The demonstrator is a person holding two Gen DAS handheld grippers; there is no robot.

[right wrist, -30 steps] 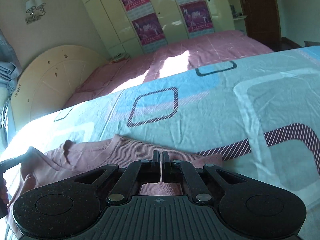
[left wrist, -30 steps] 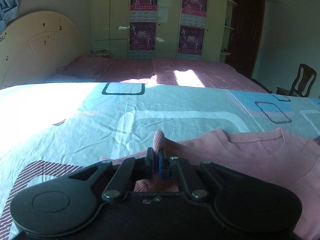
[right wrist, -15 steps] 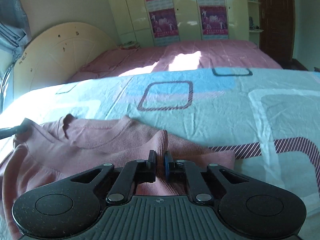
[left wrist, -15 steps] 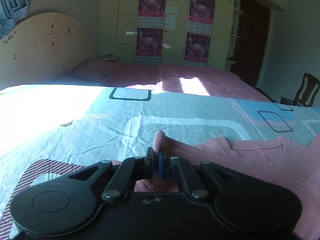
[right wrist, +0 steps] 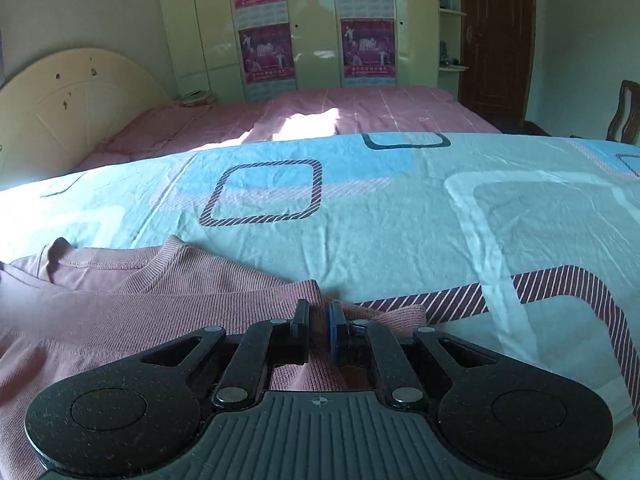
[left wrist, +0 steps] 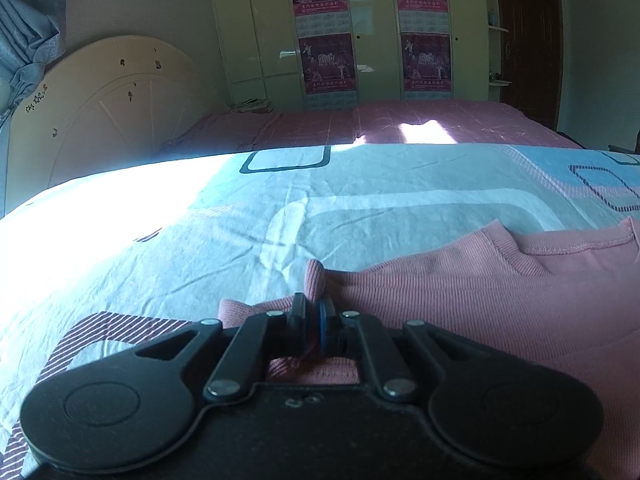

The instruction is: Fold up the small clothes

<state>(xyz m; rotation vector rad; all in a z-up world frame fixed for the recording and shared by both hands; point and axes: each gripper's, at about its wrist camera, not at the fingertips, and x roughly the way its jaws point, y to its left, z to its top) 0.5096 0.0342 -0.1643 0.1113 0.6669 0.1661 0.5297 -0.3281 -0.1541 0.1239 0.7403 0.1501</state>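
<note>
Left hand-held gripper (left wrist: 313, 309) pinches a raised fold of a pink ribbed top (left wrist: 500, 304) at its left shoulder, its jaws having just eased slightly with cloth between them, while the right hand-held gripper (right wrist: 319, 318) is clamped on the matching fold at the right shoulder. The top lies spread at the near edge of a bed sheet (right wrist: 400, 232) patterned in pale blue with striped squares, neckline (right wrist: 100, 264) facing the far side. Beyond it stretch a pink bedspread (left wrist: 400, 128), a cream headboard (left wrist: 112, 104) to the left and a postered wardrobe (right wrist: 320, 24). The fold appears just begun; next, both grips likely must lift together and carry the shoulders evenly across.
</note>
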